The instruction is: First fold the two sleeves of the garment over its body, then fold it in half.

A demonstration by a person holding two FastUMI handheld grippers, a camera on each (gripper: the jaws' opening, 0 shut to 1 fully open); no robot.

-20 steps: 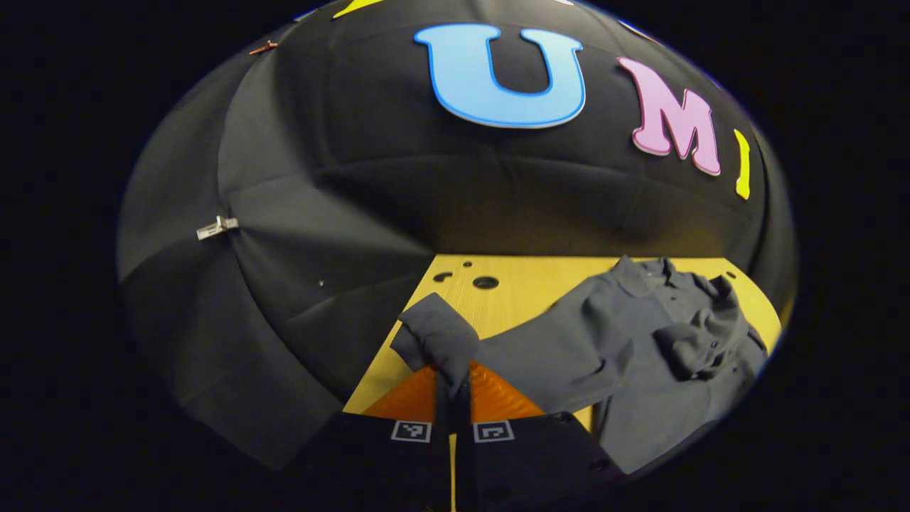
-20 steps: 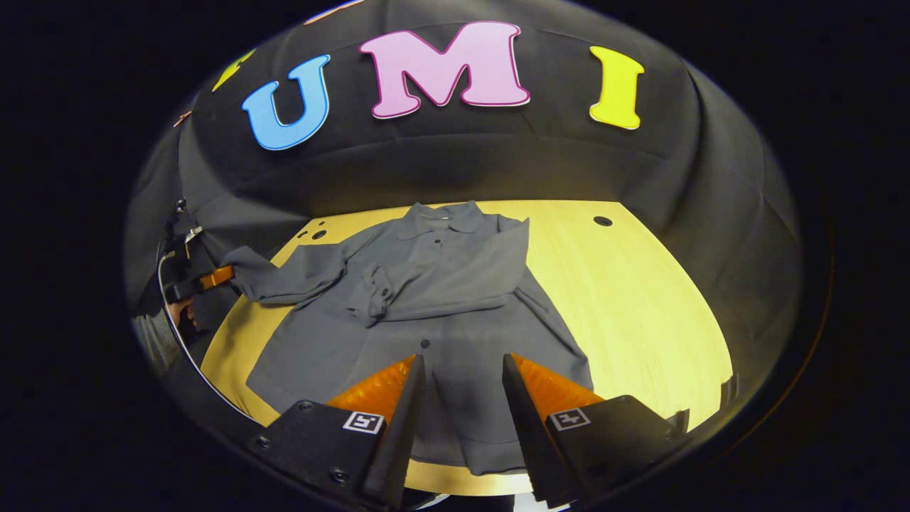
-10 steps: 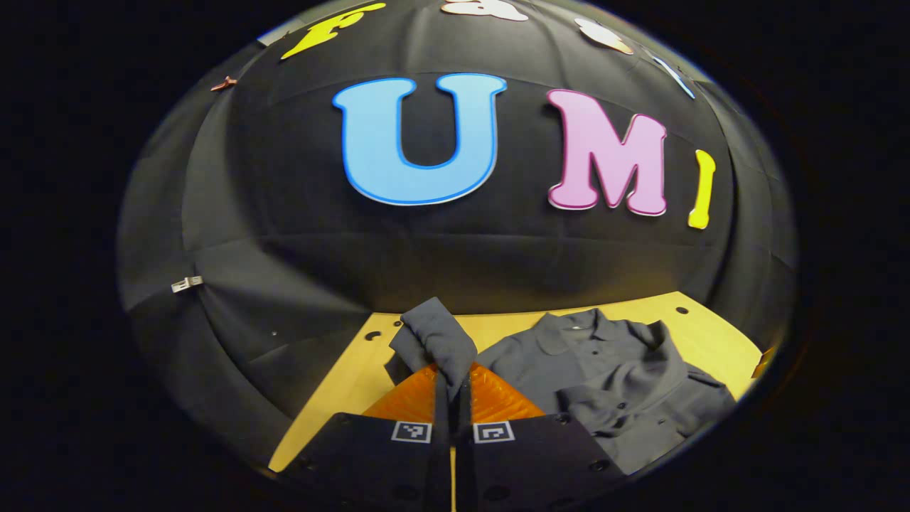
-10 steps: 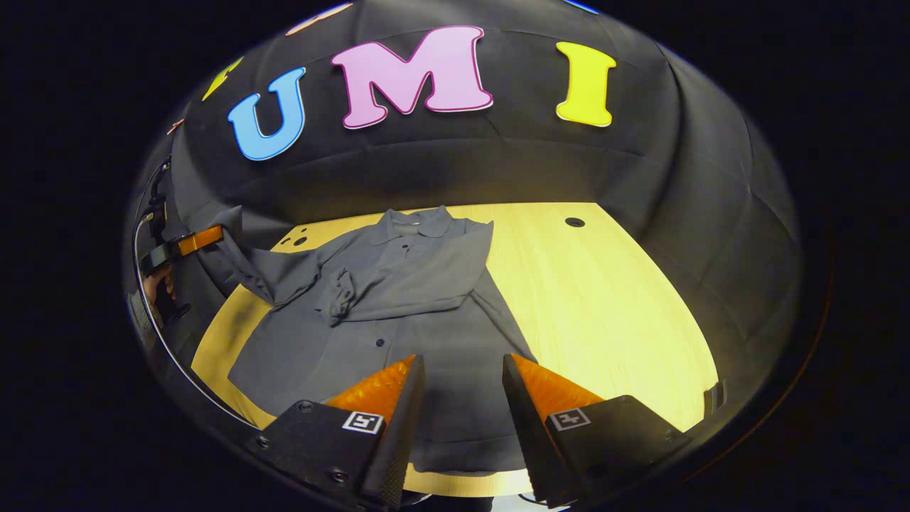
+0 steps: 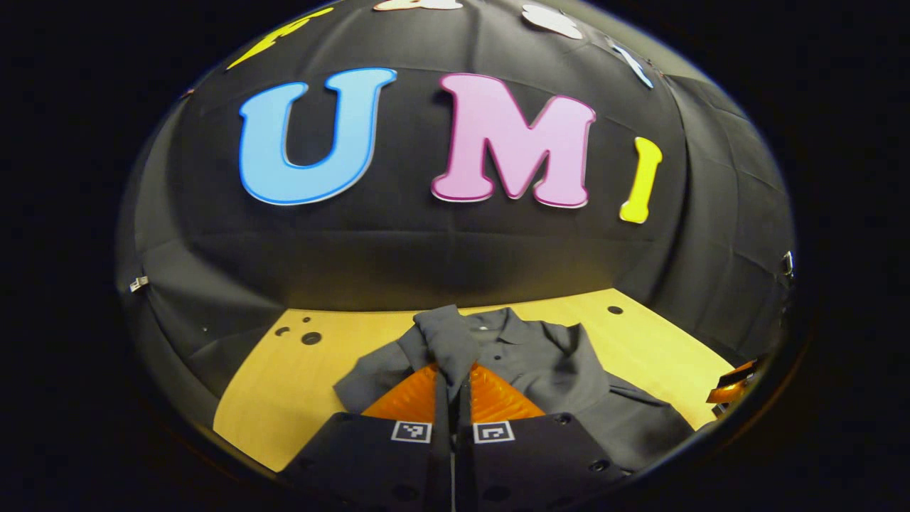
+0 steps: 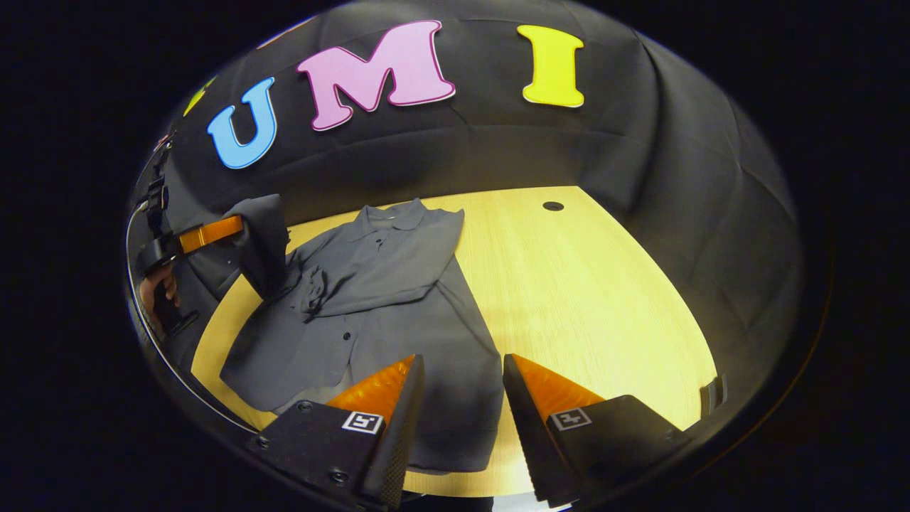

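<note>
i'm in the sleeve-folding step, on the second sleeve. my left gripper [image 5: 453, 380] has its fingers pressed together on the cuff end of the sleeve [image 5: 444, 341], pinching the cloth so it stands up in a bunch just past the tips. from the right gripper view i can see that gripper [image 6: 238, 227] lifted off the table's [image 6: 590, 284] left side with the sleeve [image 6: 261, 238] hanging from it, above the near shoulder of the shirt [image 6: 398, 313].

the shirt lies flat on the table, collar toward the booth wall, hem toward me. the other sleeve [image 6: 377, 274] already lies across the chest, its cuff bunched near the button line. so i judge one sleeve done and this one half done, with the fold in half not yet begun.

my right gripper [image 6: 458, 398] hovers over the hem with its fingers spread and nothing between them.

next, i think the left gripper should carry the cuff across the chest, lower it onto the body so the sleeve lies flat over the first one, then let go. the risk i see is the cloth dragging the shoulder with it and rumpling the first fold.
</note>
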